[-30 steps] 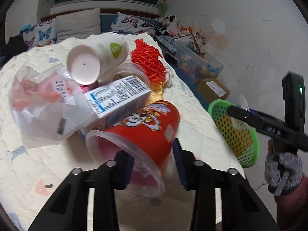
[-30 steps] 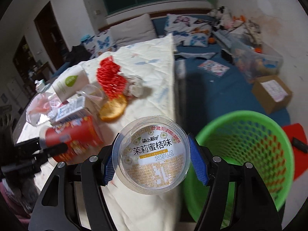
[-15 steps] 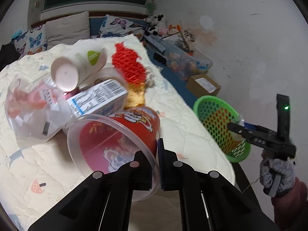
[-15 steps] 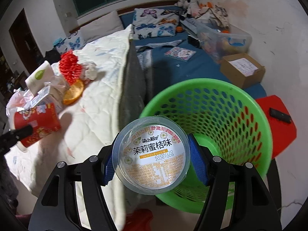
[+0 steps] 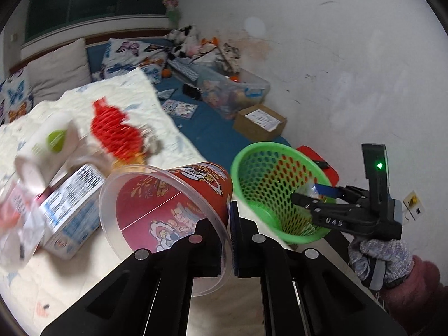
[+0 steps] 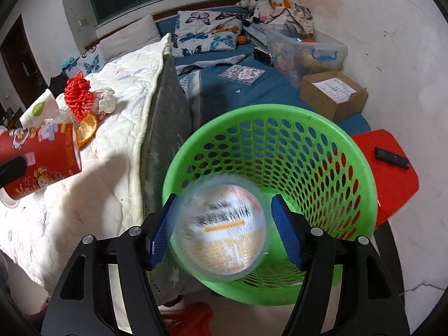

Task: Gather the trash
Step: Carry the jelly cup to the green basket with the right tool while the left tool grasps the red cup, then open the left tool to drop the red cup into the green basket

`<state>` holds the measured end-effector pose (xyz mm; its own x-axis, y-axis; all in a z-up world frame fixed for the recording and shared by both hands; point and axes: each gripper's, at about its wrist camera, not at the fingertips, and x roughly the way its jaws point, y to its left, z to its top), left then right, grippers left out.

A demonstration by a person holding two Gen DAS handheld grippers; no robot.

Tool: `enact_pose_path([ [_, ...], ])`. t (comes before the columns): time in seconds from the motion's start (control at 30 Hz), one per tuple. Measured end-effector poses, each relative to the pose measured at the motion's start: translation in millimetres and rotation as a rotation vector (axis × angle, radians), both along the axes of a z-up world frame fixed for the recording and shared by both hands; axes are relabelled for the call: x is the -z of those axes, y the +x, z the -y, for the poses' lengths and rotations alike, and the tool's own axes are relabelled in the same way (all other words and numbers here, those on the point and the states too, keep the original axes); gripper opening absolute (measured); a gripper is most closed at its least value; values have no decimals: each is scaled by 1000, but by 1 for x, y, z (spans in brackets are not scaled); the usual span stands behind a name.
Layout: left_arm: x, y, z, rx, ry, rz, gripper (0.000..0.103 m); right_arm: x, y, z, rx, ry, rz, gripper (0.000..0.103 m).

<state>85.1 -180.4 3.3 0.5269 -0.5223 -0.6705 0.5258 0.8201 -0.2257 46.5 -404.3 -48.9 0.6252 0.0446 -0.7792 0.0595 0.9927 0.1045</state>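
clear cup (image 6: 222, 228) blurred over green basket (image 6: 322, 128) mouth, between opening right gripper (image 6: 222, 231) pads, apparently loose; red cup (image 5: 168, 207) rim pinched in closed left gripper (image 5: 228, 239) above quilt (image 5: 168, 128) edge; carton (image 5: 70, 210), red net (image 5: 114, 131) behind; box (image 6: 333, 95) beyond

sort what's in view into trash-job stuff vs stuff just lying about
Job: red cup, clear tub, green basket, milk carton, paper cup, red net.

Lying about: cardboard box, toy bin, pillows, remote.
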Motion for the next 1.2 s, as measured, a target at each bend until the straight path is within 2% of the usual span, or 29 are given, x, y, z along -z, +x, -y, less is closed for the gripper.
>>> enact_pose_path([
  [0.13, -3, 7, 23, 52, -12, 1, 6, 0, -2, 7, 22, 3, 1, 73],
  [0.3, 1, 15, 51, 110, -15, -16, 6, -4, -12, 16, 44, 6, 12, 74],
  [0.7, 38, 35, 117, 233, 10, -115, 6, -10, -39, 30, 100, -12, 17, 76],
  [0.87, 48, 38, 123, 250, 9, -140, 8, -11, -46, 35, 123, -17, 19, 76],
  [0.97, 49, 38, 121, 248, 1, -145, 19, -12, -48, 37, 133, -14, 21, 76],
  [1.2, 48, 34, 108, 236, -18, -151, 21, -17, -50, 33, 129, -18, 31, 76],
])
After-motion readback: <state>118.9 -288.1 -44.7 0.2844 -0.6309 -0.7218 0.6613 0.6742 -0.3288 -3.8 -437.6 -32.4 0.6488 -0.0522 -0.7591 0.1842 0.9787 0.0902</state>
